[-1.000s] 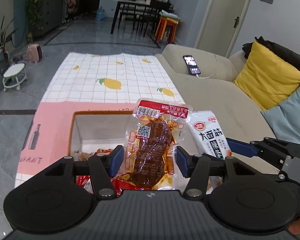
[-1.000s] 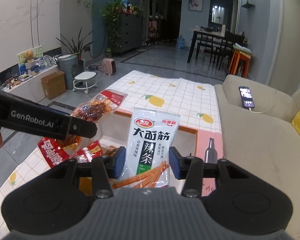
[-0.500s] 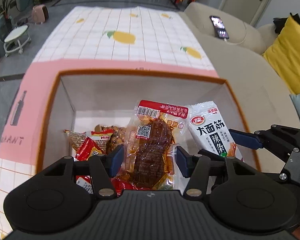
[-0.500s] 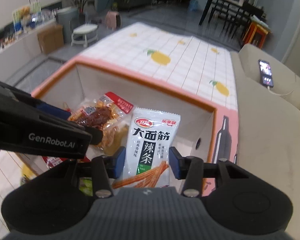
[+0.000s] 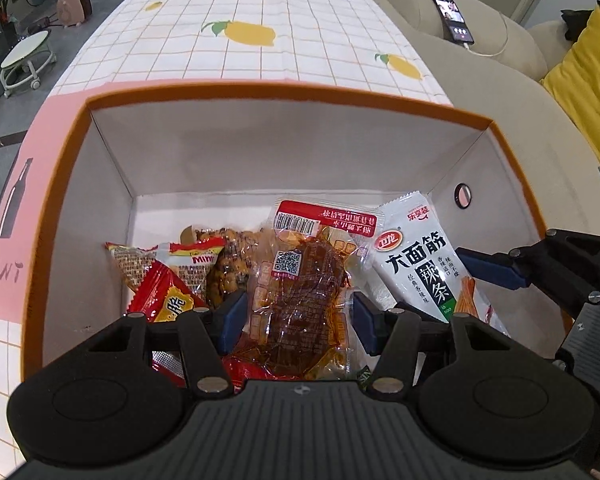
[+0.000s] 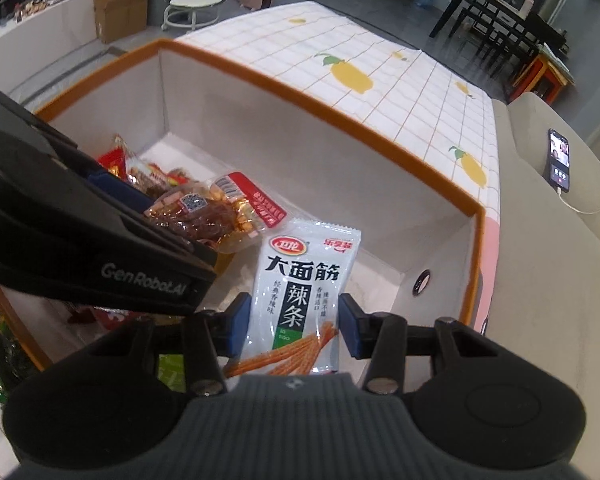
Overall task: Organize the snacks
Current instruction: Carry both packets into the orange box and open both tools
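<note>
Blue pads of the left gripper (image 5: pixel 296 322) clamp a clear, red-topped packet of dark braised meat (image 5: pixel 300 292) at lower centre of its view. The right gripper (image 6: pixel 294 326) is clamped on a white spicy-strip packet with black lettering (image 6: pixel 300 292). Both packets hang inside the orange-rimmed white cardboard box (image 5: pixel 260 96). Releasing them well probably means parting the jaws low over the bare floor at the right. Red and yellow snack packets (image 5: pixel 172 280) crowd the left; the two grippers sit near each other and could collide.
</note>
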Demonstrator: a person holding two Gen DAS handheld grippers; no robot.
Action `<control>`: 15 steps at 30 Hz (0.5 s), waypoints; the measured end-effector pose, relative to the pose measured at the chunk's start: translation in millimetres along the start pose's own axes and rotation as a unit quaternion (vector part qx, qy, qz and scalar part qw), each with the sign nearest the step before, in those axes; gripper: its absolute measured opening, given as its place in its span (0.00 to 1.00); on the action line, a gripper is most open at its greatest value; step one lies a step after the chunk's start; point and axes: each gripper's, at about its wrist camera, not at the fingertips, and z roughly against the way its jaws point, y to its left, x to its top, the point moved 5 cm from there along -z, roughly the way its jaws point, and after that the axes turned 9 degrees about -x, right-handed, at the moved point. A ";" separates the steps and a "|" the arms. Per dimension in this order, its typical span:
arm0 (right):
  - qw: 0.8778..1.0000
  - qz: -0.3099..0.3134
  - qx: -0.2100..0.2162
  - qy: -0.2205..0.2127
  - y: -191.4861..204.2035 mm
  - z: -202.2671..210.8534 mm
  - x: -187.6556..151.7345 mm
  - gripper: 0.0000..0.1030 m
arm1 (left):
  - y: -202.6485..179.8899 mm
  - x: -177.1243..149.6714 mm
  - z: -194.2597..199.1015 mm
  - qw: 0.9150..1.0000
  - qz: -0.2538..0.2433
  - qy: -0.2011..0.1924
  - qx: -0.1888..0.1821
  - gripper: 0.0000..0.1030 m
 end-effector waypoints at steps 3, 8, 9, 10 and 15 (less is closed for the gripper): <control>1.000 0.003 -0.001 0.006 2.3 -3.2 -1.9 0.44 | 0.2 0.9 -3.6 1.000 0.001 0.005 0.004 0.63; 1.000 0.002 -0.003 0.016 3.0 -8.0 -3.9 0.44 | 0.7 0.3 -6.2 1.000 -0.001 0.011 0.014 0.65; 1.000 0.000 -0.004 0.017 2.6 -8.1 -4.4 0.45 | 0.7 -0.6 -6.1 1.000 -0.001 0.011 0.015 0.65; 1.000 -0.002 -0.005 0.019 1.9 -8.4 -4.4 0.44 | 0.8 -1.4 -5.6 1.000 -0.001 0.012 0.015 0.66; 1.000 -0.006 -0.006 0.023 -0.1 -6.8 -6.9 0.45 | 0.2 -2.7 -0.3 1.000 -0.002 0.004 0.022 0.70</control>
